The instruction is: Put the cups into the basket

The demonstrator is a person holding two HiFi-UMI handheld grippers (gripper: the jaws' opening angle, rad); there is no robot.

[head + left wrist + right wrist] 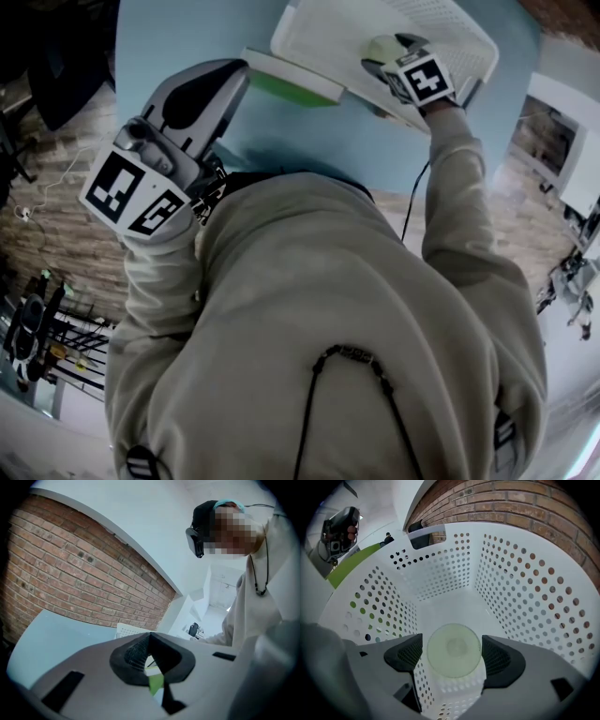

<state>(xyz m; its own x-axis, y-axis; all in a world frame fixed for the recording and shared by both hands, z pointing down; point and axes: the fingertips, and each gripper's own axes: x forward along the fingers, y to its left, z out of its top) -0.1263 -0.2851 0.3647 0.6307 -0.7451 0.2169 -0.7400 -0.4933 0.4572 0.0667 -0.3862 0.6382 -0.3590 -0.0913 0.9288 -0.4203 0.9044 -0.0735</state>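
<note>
Setting: brick wall (70, 569) behind a pale blue table (178, 56); white perforated basket (314, 37) at the top of the head view.
Right gripper (452, 656): inside the basket, upper right of the head view, pads pressed to both sides of a pale green cup (453, 641), its base toward the camera.
Left gripper (149, 654): raised at centre left by the person's chest, pads meeting at the tips, nothing between them.
Step in hand: setting the cup down, by the look of it.
Doing it well: lower until the cup meets the basket floor, keep it level, then part the pads gently and lift straight up, clear of the walls.
</note>
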